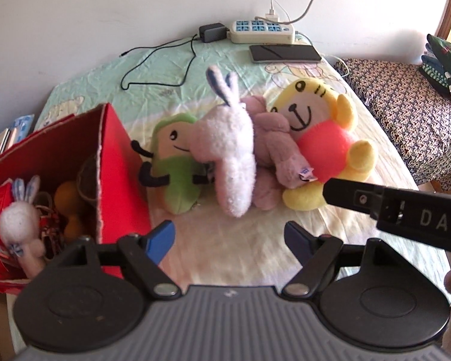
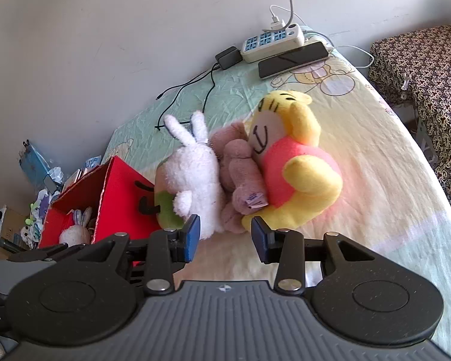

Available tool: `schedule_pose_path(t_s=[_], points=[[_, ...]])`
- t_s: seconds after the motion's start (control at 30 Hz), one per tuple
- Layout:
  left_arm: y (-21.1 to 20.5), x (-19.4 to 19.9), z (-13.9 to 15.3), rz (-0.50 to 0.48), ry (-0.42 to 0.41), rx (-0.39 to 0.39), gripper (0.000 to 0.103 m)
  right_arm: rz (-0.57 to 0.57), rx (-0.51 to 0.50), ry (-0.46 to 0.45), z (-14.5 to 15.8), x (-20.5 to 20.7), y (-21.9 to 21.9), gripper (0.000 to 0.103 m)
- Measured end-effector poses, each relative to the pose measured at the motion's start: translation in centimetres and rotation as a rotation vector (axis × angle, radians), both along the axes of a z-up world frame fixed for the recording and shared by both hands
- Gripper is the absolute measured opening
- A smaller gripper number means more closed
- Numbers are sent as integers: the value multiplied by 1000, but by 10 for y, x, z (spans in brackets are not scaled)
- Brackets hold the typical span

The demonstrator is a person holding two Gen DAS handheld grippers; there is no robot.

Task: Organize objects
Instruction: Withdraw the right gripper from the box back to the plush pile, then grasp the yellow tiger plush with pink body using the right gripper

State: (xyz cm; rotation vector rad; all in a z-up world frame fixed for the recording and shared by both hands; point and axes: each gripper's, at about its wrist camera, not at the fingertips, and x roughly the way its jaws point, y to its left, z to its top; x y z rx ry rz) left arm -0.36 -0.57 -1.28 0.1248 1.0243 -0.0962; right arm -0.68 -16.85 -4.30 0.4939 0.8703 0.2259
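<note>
On the bed, four plush toys lie bunched together: a green toy nearest the red box, a white rabbit draped over it, a pink toy pressed against the rabbit, and a yellow bear in a red shirt on the far side. The box stands open just beside the green toy, with a small rabbit and other bits inside. The left tool hovers short of the pile, its blue pads spread wide with nothing between them. The right tool hangs close to the rabbit and the pink toy, its jaws partly apart and empty, touching neither. Along the wall lie a power strip, a phone and a black charger.
</note>
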Motion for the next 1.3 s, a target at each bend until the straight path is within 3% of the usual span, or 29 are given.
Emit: schedule_pose_path(t_s=[0.67,1.03,1.13,1.3], points=[[-21,6,-12,-4,31,47,82,0,7,31,-9,3,-15,42],[-41,23,-16,-91,42,30,82,-100,9,53,-14,5,-41,42],[-43,28,-16,-135,34,-8,81,-132,13,51,-14,8,-51,42],[-42,40,-11,-209,9,-148,81,-187,22,44,-16,20,-70,42]])
